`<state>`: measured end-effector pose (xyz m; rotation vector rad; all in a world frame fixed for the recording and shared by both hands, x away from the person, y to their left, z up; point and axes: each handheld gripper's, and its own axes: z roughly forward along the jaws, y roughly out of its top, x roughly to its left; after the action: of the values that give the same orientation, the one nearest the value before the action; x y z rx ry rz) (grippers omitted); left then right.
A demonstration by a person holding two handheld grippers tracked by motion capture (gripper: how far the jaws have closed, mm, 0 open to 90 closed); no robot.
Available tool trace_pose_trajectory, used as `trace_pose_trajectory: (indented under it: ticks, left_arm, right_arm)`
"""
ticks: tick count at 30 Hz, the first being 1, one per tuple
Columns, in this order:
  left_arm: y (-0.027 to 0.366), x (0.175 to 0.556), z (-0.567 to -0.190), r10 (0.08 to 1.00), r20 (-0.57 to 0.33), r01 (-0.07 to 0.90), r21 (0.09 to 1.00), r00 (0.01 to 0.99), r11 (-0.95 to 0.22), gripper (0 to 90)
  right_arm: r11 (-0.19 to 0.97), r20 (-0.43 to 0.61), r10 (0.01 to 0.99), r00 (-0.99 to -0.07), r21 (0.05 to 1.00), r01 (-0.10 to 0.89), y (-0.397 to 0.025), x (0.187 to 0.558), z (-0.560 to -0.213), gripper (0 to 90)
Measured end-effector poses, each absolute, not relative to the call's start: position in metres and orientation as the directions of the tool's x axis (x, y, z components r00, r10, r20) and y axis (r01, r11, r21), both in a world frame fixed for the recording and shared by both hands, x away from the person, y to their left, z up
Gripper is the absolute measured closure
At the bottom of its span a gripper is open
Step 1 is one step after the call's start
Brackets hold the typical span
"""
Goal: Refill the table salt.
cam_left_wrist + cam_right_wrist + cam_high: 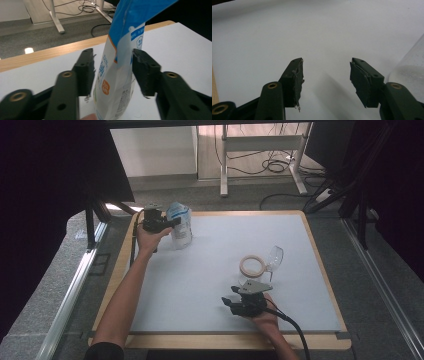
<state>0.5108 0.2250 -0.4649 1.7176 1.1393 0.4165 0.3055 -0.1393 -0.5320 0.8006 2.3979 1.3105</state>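
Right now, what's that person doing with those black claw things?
A person holds a gripper in each hand at a grey-topped table. The left gripper sits around a blue-and-white plastic pouch, jaws open beside it. The right gripper is open over bare table, near a tipped clear wine glass and a tan tape ring.

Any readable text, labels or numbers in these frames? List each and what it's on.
Nothing can be quoted with confidence.
Blue and white pouch between the left gripper jaws: white characters on a blue patch, blue characters down the side, an orange round badge and fine print near the bottom, all too blurred to read.
Wine glass, ring, table, right gripper: no text visible.
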Motion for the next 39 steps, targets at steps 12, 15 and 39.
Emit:
trace_pose_trajectory:
  ticks: [12,15,39]
  left_arm:
    - [0.219,0.507,-0.464,0.816,-0.211,0.493,0.864,0.537,-0.101,87.7]
    - [0.217,0.506,-0.464,0.813,-0.217,0.492,0.865,0.54,-0.096,88.3]
    - [0.213,0.47,-0.444,0.741,-0.265,0.446,0.894,0.617,-0.051,89.9]
  right_arm:
    - [0.428,0.006,0.598,-0.801,0.843,0.326,-0.14,0.305,-0.532,44.1]
    - [0.427,0.005,0.599,-0.801,0.844,0.325,-0.14,0.305,-0.532,44.1]
    - [0.415,-0.011,0.608,-0.794,0.857,0.306,-0.139,0.303,-0.53,44.1]
